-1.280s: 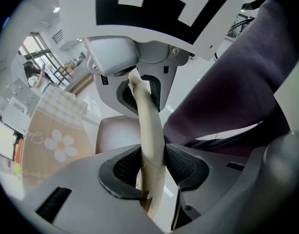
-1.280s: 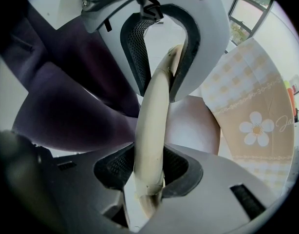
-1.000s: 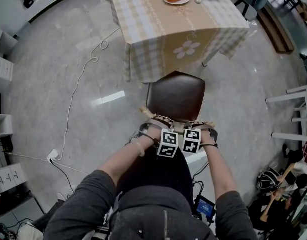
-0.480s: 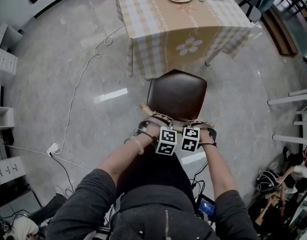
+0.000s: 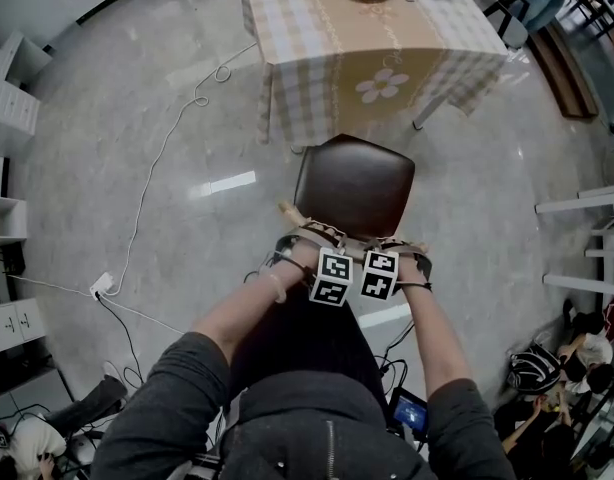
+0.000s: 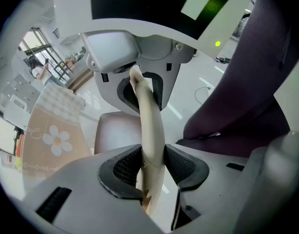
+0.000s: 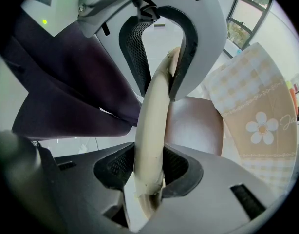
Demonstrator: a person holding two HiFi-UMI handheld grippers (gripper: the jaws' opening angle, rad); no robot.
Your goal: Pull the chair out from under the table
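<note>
Dark brown padded chair [image 5: 355,183] drawn slightly back from table since earlier frame, grippers travelling with it.
Square table under beige checked cloth [image 5: 317,58]: hem near seat front, seat mostly clear.
Pale curved backrest rail [image 6: 150,126]: serves as handle.
Left gripper [image 6: 152,165], right gripper [image 7: 149,169]: side by side, both clamped across rail, likely for straight, even pull.

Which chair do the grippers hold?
The brown-seated chair, its pale backrest clamped by the left gripper and right gripper; the dark-framed chair beyond the table stands apart.
</note>
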